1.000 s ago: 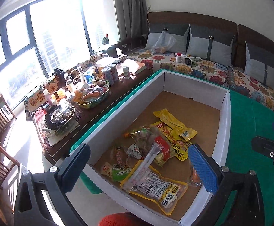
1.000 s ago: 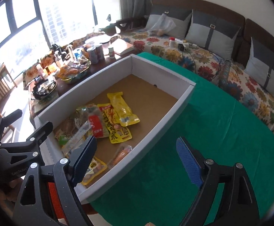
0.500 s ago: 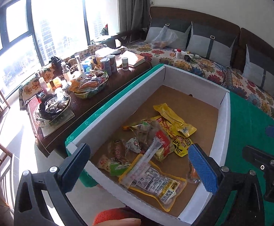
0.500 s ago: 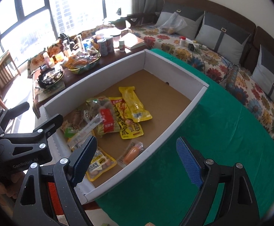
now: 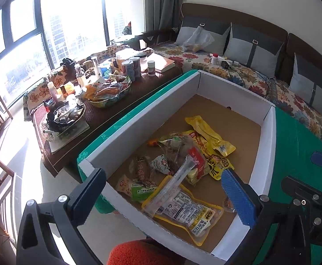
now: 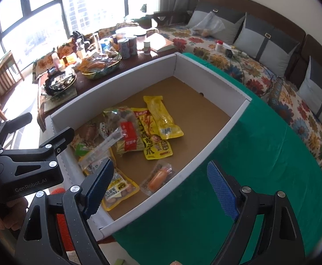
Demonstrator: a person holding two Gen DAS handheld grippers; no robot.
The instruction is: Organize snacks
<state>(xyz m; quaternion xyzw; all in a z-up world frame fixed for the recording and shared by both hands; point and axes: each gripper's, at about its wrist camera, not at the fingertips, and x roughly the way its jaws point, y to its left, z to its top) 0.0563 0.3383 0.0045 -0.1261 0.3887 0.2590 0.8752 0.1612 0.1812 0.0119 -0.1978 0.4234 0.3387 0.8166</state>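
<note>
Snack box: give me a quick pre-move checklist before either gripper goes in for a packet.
1. Left gripper open, nothing between jaws: ok.
2. Right gripper open, nothing held: ok.
3. Box open-topped, snacks reachable: ok.
4. Sausage packet lies alone near the right wall, easy pick: ok.
5. Clear tube packet lies across other packets, so not separable cleanly: not ok.
6. Where sorted snacks should go: cannot tell.

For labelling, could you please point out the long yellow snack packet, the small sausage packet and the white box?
long yellow snack packet (image 6: 162,117), right wrist view, middle.
small sausage packet (image 6: 158,176), right wrist view, orange sausage.
white box (image 6: 207,156), right wrist view, right wall.
</note>
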